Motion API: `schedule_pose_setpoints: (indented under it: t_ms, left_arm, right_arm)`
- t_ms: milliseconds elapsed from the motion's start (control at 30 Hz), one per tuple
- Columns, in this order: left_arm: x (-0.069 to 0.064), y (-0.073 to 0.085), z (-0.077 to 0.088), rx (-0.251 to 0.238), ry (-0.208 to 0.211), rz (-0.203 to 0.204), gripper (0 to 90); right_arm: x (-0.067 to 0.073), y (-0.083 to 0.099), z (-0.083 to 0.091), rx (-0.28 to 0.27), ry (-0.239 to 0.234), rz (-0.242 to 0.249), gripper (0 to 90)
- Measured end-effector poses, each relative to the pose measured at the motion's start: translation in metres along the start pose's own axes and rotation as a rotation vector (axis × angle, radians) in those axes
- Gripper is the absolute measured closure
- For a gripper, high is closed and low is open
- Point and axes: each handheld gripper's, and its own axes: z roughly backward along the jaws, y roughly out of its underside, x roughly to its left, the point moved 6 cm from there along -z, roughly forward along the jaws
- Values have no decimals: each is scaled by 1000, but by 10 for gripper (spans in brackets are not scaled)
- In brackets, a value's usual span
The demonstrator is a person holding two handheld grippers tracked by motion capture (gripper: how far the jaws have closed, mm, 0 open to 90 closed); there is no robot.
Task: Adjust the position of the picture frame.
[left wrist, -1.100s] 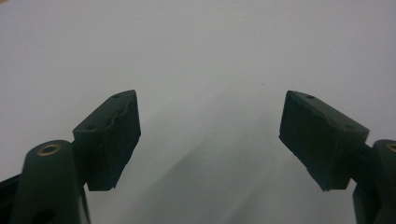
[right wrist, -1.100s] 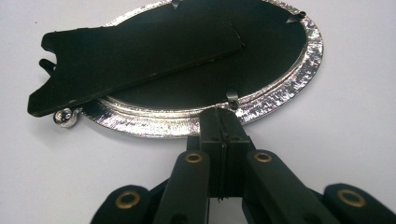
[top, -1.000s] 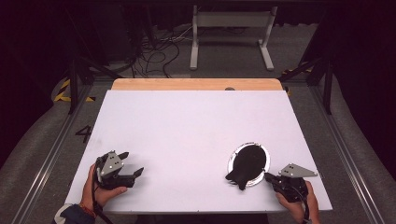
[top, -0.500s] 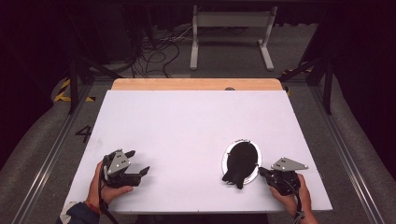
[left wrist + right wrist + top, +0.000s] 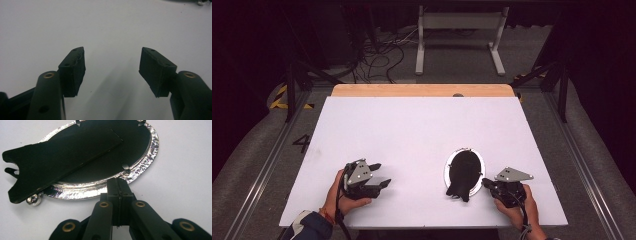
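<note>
In the high view an oval picture frame lies face down on the white table, in the lower right of the picture, its black backing board up and its silver rim showing round the edge. The right gripper sits just beside the frame's right edge, held by the person's right hand. In the right gripper view the right gripper's jaws are pressed flat together with nothing visible between them, their tips touching or almost touching the silver rim at lower centre; the black easel stand reaches over the rim at the left, and small metal tabs sit on the backing. The left gripper rests at lower left, well apart from the frame, jaws spread wide over bare table. By my reading the work on the frame is barely begun: no tab looks turned, the backing sits in place, and opening or lifting the frame is all yet to do.
</note>
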Motion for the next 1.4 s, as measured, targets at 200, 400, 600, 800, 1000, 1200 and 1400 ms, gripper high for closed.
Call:
schedule_pose_setpoints:
  t_ms: [200,400,600,800,1000,1200,1400]
  left_arm:
    - [-7,-7,-13,29,55,-29,552]
    - [-14,-13,-23,60,98,-62,794]
    - [-25,-22,-34,101,103,-90,819]
    - [-30,-32,-48,112,105,-91,798]
    - [-30,-36,-57,129,99,-109,792]
    - [-25,-38,-65,133,91,-87,792]
    - [-23,-43,-73,126,102,-76,796]
  right_arm:
    - [3,-6,-7,1,-4,-6,900]
    - [16,-14,-15,-2,-28,-2,900]
    - [43,-21,-22,6,-84,54,900]
    - [49,-26,-27,3,-99,55,900]
    - [53,-32,-34,1,-104,71,900]
    - [54,-38,-40,5,-105,83,900]
    - [40,-43,-45,15,-101,33,900]
